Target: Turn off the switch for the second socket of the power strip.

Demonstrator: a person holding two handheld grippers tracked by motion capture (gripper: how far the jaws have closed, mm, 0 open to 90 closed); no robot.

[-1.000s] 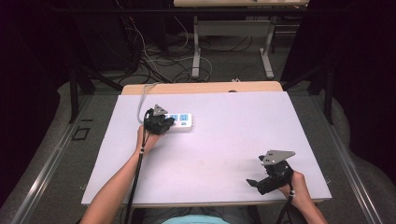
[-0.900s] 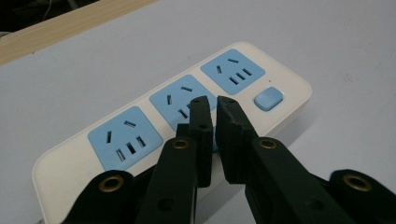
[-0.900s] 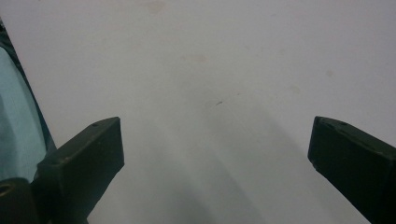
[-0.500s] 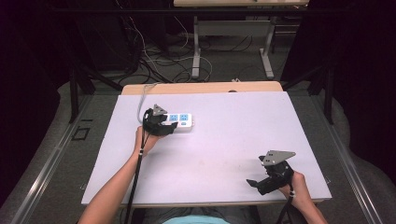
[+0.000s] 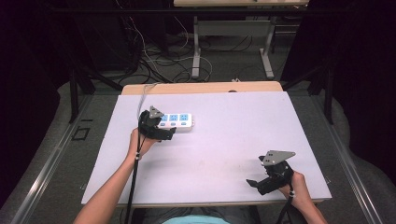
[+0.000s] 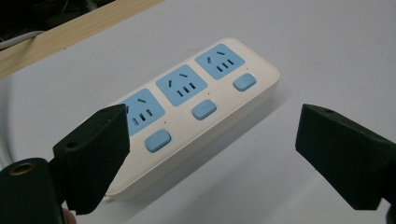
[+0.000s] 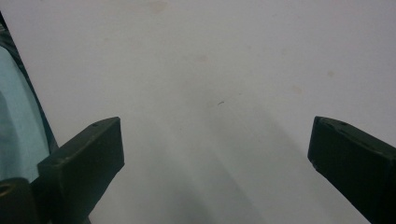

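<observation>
A white power strip (image 5: pixel 177 122) with three blue sockets and three blue switches lies on the white table, left of centre toward the back. My left gripper (image 5: pixel 164 132) hovers at its near-left end, open, jaws spread wide with nothing held. In the left gripper view the power strip (image 6: pixel 196 107) lies just ahead, one jaw overlapping its near end, the other jaw over bare table. My right gripper (image 5: pixel 256 183) is open near the table's front right edge, far from the strip, and faces bare table surface (image 7: pixel 210 93).
The white table top (image 5: pixel 233 140) sits on a wooden board whose edge (image 5: pixel 201 87) shows at the back. A grey cord (image 6: pixel 7 93) runs from the strip's end off the back left. Cables and table legs stand on the floor beyond. A light blue garment (image 7: pixel 18 116) shows at the front edge.
My left gripper has shifted slightly along the near-left end of the power strip. The right gripper and the strip stay where they were.
</observation>
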